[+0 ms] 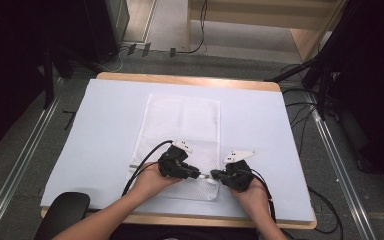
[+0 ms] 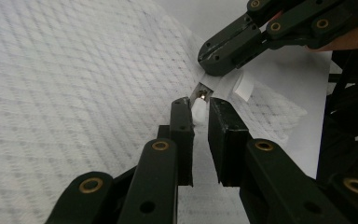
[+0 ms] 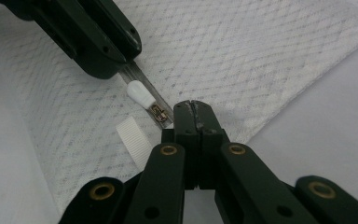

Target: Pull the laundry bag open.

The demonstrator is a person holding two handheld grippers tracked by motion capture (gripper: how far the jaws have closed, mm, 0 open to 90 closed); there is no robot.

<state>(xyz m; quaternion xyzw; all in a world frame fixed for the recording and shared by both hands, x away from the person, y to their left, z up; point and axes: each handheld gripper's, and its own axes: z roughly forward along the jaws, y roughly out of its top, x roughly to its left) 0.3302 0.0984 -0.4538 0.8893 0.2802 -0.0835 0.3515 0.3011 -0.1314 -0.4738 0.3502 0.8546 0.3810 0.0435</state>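
Mesh laundry bag (image 1: 180, 145) lies at centre of the counter (image 1: 105, 130). Right hand-held gripper (image 3: 196, 114) clamps the bag's edge by the zipper; left hand-held gripper (image 2: 200, 109), nearly closed, brackets the zipper pull (image 3: 140, 95). Next: pinch it, then slide.

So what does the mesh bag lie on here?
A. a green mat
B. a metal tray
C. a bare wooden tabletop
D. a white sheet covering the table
D: in the high view the mesh bag lies flat on a white sheet that covers the table.
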